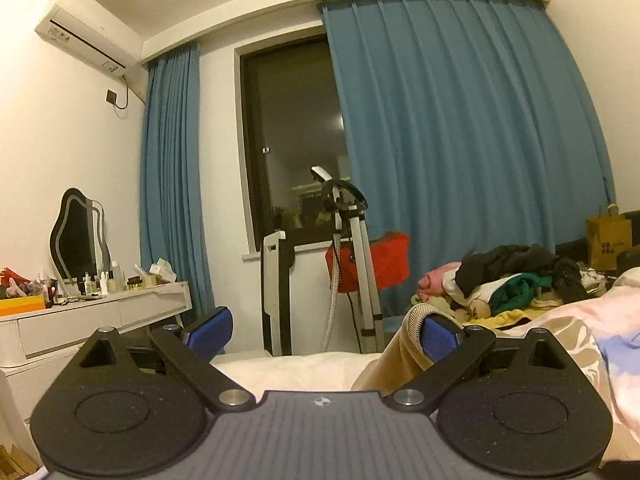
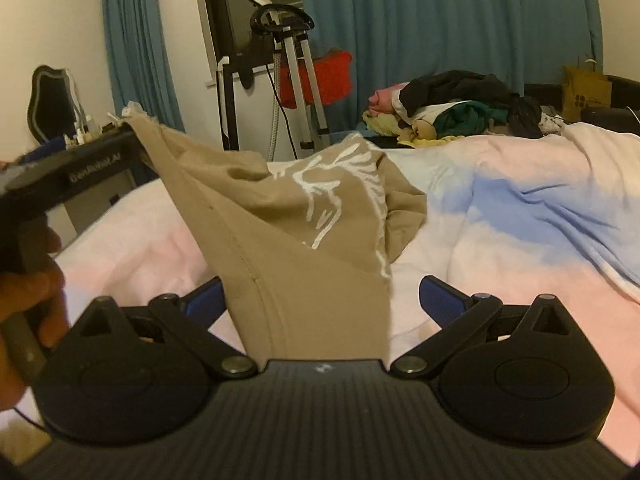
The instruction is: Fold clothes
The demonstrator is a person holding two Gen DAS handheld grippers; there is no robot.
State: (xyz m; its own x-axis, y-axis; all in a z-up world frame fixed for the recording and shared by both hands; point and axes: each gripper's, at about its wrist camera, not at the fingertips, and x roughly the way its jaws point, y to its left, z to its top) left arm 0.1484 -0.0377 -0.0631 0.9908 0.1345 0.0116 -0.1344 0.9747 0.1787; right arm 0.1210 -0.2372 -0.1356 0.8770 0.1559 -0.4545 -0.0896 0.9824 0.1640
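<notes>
A tan printed garment is held lifted above the bed, seemingly so it can be spread for folding. One corner is seen at the tip of the left gripper in the right wrist view. In its own view its jaws stand wide, cloth lying over one pad. The right gripper jaws are spread wide, fabric draped between them, not pinched. A clothes pile lies beyond.
</notes>
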